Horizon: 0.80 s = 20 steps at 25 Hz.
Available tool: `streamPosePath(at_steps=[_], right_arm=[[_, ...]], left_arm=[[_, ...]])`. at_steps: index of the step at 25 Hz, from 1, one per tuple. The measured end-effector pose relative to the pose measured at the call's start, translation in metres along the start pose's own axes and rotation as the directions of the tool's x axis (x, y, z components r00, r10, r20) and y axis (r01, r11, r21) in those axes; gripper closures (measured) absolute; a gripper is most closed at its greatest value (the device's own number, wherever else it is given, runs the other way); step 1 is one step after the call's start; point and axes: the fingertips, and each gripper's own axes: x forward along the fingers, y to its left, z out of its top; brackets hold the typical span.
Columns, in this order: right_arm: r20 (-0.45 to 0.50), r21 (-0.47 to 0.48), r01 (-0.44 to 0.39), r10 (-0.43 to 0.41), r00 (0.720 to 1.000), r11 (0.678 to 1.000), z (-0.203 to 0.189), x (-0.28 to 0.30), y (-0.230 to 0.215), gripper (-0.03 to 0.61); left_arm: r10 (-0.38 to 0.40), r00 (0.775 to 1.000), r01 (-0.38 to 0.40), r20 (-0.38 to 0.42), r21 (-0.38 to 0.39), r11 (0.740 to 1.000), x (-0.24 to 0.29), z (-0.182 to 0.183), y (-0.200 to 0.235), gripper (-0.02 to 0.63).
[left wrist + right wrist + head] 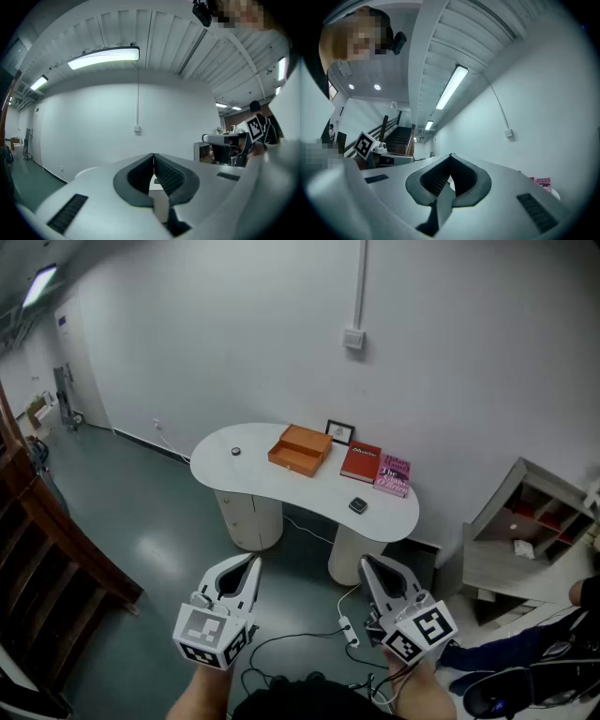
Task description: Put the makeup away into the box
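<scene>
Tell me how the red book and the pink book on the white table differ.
The red book is dark red, the pink book bright pink. The red book lies next to the orange box; the pink book lies nearer the table's right end. Both lie flat, closed, side by side.

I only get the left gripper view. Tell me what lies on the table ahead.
Observer: An orange rectangular box sits midway along the white rounded table.
Operator: Report any makeup.
Observer: A small dark item lies by the front edge, right of the box; it is too small to identify.
Operator: Give me the other gripper.
Observer: The right gripper is shut, with nothing between its jaws.
</scene>
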Motion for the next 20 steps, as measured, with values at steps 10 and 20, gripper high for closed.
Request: streamPosePath(at_steps=[10, 20], right_arm=[[-0.004, 0.053, 0.014, -0.014, 1.0, 0.998, -0.011, -0.005, -0.019, 0.545], [-0.038, -0.016, 0.012, -0.012, 0.999, 1.0, -0.028, -0.023, -0.043, 0.543]], left_arm=[[-0.021, 1.0, 0.021, -0.015, -0.006, 1.0, 0.013, -0.01, -0.009, 0.6], [-0.004, 1.0, 0.003, -0.011, -0.008, 1.0, 0.032, -0.024, -0.014, 0.6]])
